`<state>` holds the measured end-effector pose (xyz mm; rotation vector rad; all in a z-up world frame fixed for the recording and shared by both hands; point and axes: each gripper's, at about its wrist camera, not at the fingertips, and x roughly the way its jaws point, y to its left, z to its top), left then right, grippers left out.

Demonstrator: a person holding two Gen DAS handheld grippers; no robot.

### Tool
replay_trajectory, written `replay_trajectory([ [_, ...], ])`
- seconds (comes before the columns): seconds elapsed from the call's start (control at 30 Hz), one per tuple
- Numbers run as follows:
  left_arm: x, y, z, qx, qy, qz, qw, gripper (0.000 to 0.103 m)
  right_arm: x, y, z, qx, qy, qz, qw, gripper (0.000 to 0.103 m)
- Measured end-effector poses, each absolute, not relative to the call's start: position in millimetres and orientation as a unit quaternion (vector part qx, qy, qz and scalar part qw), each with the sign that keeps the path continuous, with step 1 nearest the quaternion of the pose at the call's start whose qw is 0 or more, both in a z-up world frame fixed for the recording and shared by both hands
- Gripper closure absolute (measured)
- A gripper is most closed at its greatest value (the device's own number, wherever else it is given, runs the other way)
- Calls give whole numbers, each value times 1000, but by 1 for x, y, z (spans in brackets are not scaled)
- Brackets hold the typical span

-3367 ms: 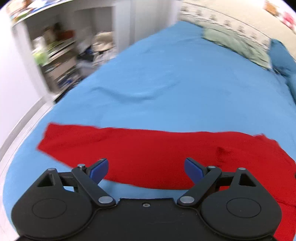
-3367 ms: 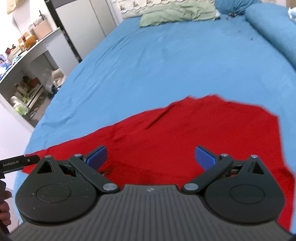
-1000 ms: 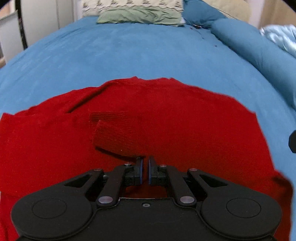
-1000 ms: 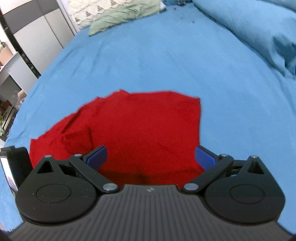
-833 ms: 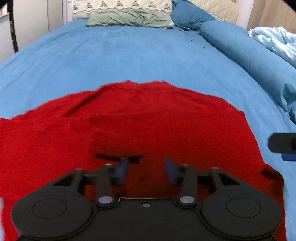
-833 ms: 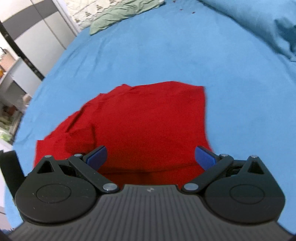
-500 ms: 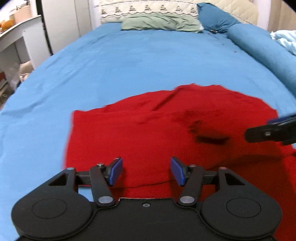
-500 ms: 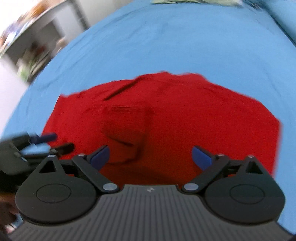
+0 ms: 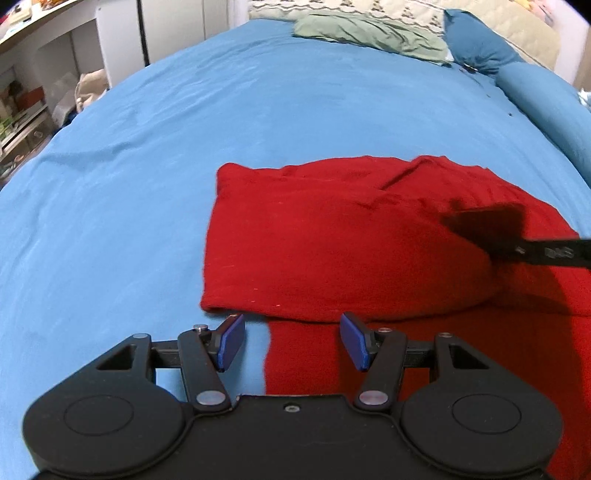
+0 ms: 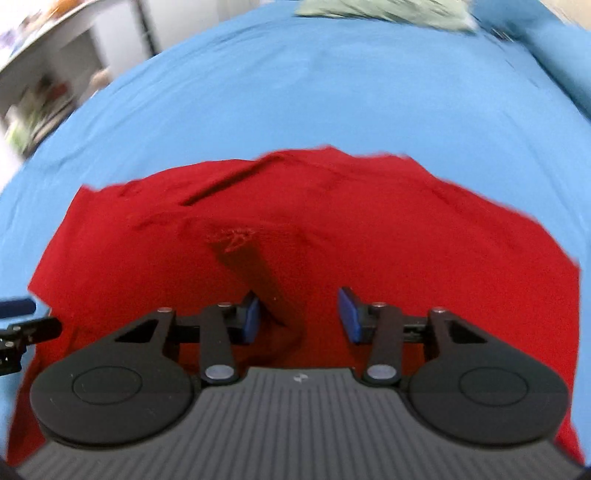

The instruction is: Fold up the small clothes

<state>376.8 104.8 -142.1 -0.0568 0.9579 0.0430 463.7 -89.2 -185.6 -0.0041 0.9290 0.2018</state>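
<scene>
One red knitted garment (image 9: 343, 254) lies on the blue bedsheet (image 9: 147, 177), occupying the centre-to-3 o'clock zone of the left wrist view and the centre of the right wrist view. One side panel is folded inward over the body, giving a straight folded edge at 9 o'clock of the garment and a rounded, raised lower fold line; this arrangement is judged to narrow the piece ahead of the next fold. The left gripper (image 9: 291, 341) sits at 6 o'clock with its two blue-padded fingers (image 9: 231, 341) spread apart and holding nothing, positioned just beside the lower left corner of the folded panel, probably clear of the cloth so that the fold lies undisturbed. The right gripper (image 10: 297, 319) is likewise spread and empty; it hovers over the garment's middle, where a dark diagonal crease (image 10: 258, 273) runs toward 6 o'clock, a likely point for smoothing. Whether either gripper touches the cloth cannot be determined. Count: one garment, two grippers, one pale green pillow (image 9: 369, 31) at 12 o'clock, one blue bolster (image 9: 546, 99) at 2 o'clock.
</scene>
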Motion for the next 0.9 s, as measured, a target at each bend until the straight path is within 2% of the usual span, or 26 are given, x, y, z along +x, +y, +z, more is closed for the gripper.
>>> replay_trajectory([
  [0.17,378,110,-145,-21,464,27,885,40,449,-119,-192,71,455,103,881,41],
  [0.2,377,111,-146,-21,464,29,885,40,445,-119,-191,75,453,106,882,39],
  [0.27,376,114,-148,-23,466,31,884,40,447,-120,-190,97,450,113,880,25],
  [0.4,374,116,-151,-22,470,33,882,40,452,-124,-187,135,453,88,877,24],
  [0.5,374,117,-154,-19,471,33,881,40,460,-125,-190,150,458,58,874,32],
  [0.53,375,117,-155,-17,471,34,881,40,462,-125,-189,148,456,50,876,44],
  [0.57,376,116,-156,-15,472,36,881,40,464,-123,-189,139,458,42,877,62],
  [0.63,377,116,-160,-9,470,40,882,40,466,-123,-185,116,458,26,881,81],
  [0.9,387,115,-169,37,446,49,893,38,454,-152,-111,77,367,-15,927,83],
])
